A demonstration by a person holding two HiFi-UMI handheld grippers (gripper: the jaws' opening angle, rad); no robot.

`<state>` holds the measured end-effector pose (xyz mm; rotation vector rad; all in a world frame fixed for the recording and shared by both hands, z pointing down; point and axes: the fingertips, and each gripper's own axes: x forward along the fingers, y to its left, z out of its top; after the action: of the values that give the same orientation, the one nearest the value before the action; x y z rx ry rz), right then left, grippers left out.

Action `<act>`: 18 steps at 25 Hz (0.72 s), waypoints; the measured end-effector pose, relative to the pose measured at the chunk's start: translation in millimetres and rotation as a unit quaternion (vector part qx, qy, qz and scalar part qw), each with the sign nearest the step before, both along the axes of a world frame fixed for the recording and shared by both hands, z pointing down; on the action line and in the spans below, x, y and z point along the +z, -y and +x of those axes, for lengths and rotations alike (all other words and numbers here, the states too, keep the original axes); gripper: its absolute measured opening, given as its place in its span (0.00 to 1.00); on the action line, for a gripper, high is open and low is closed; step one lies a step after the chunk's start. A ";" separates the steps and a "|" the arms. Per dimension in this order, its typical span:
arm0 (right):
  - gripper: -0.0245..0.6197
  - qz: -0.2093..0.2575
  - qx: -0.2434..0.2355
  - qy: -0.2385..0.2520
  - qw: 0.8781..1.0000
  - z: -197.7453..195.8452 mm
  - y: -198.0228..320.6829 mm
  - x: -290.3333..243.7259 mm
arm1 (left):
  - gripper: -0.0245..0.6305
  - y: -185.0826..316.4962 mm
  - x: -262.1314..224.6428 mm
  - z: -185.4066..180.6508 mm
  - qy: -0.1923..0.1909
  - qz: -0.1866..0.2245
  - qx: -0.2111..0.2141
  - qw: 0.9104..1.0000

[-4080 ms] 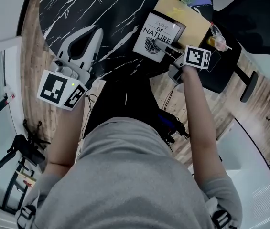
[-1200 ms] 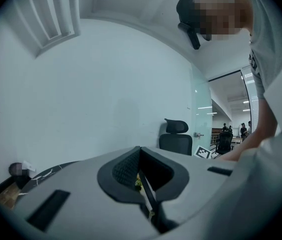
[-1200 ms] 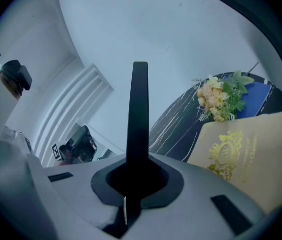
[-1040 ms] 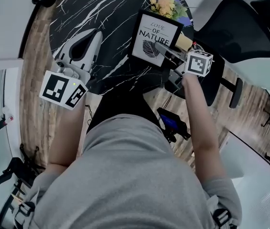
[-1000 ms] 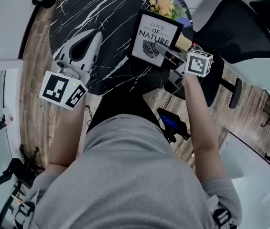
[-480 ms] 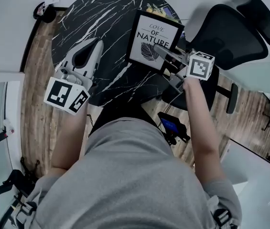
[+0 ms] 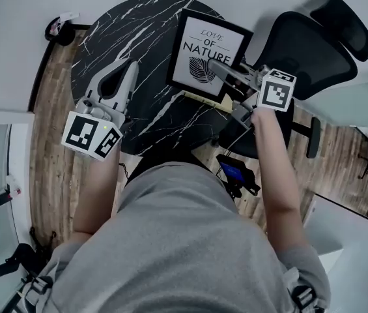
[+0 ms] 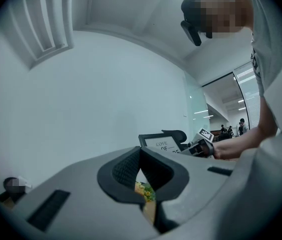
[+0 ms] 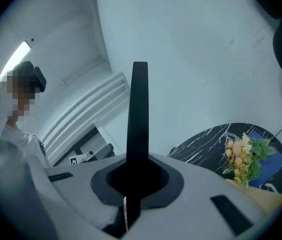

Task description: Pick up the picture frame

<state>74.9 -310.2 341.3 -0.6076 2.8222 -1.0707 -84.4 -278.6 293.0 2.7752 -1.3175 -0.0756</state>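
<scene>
The picture frame (image 7: 206, 47), black-edged with a white "Love of Nature" print, hangs above the round black marble table (image 7: 138, 25). My right gripper (image 7: 221, 68) is shut on its right edge. In the right gripper view the frame (image 9: 140, 109) shows edge-on as a black bar rising from between the jaws. My left gripper (image 7: 129, 65) hovers over the table's left part, shut with nothing in it. In the left gripper view the frame (image 8: 160, 143) and the right gripper (image 8: 200, 147) appear beyond the closed jaw tips.
A bunch of yellow flowers (image 9: 240, 159) lies on the table by a blue sheet and a tan board (image 7: 207, 101). A black office chair (image 7: 307, 44) stands to the table's right. A wall is close behind the table, with wood floor around it.
The right gripper has lifted the frame higher off the table; the frame now hides the flowers in the head view. The left gripper has risen slightly.
</scene>
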 end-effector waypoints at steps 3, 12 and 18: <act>0.09 0.011 -0.001 0.004 1.000 -0.3 0.5 -13.3 | 0.05 0.4 -2.9 -2.0 -0.004 0.005 -0.005 1.000; 0.09 0.040 -0.016 0.014 0.999 -7.8 -0.4 -48.1 | 0.05 6.5 -6.9 -7.6 -0.007 0.012 -0.007 1.000; 0.09 0.061 -0.026 0.007 0.998 -11.4 -7.2 -64.8 | 0.05 4.5 -10.3 -8.2 -0.012 0.020 -0.004 1.000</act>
<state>63.6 -303.0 276.5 -0.5175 2.8796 -0.8980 -92.6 -283.1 282.7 2.7933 -1.3373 -0.1373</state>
